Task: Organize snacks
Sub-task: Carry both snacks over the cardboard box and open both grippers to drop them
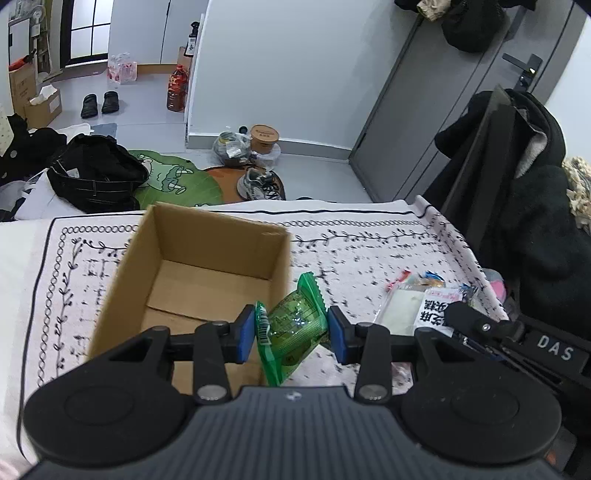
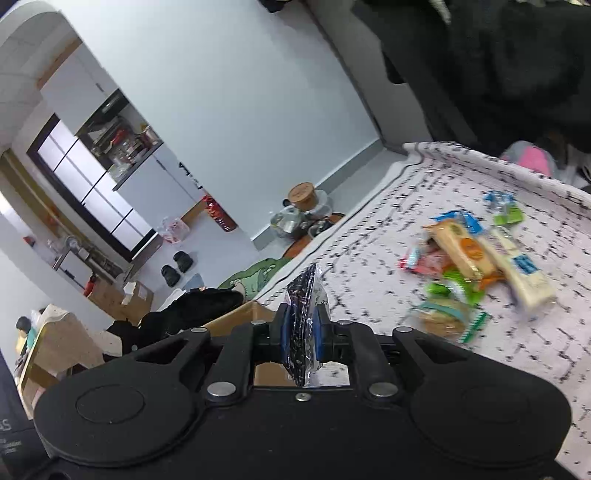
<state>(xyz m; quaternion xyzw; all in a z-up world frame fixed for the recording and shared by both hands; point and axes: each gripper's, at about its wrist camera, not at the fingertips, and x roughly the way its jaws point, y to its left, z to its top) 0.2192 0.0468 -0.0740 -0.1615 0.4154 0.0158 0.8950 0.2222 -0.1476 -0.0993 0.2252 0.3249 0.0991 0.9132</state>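
Pale walls (image 1: 280,66) meet a grey floor (image 1: 147,99), a grey door (image 1: 436,110) and a glazed doorway (image 1: 86,29).

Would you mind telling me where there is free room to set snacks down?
The cardboard box is bare inside, and the tablecloth between it and the snack pile is free. The pile near the right edge is crowded.

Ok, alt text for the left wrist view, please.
The left gripper holds a green snack packet beside an open cardboard box on a patterned tablecloth. More wrapped snacks lie to the right.
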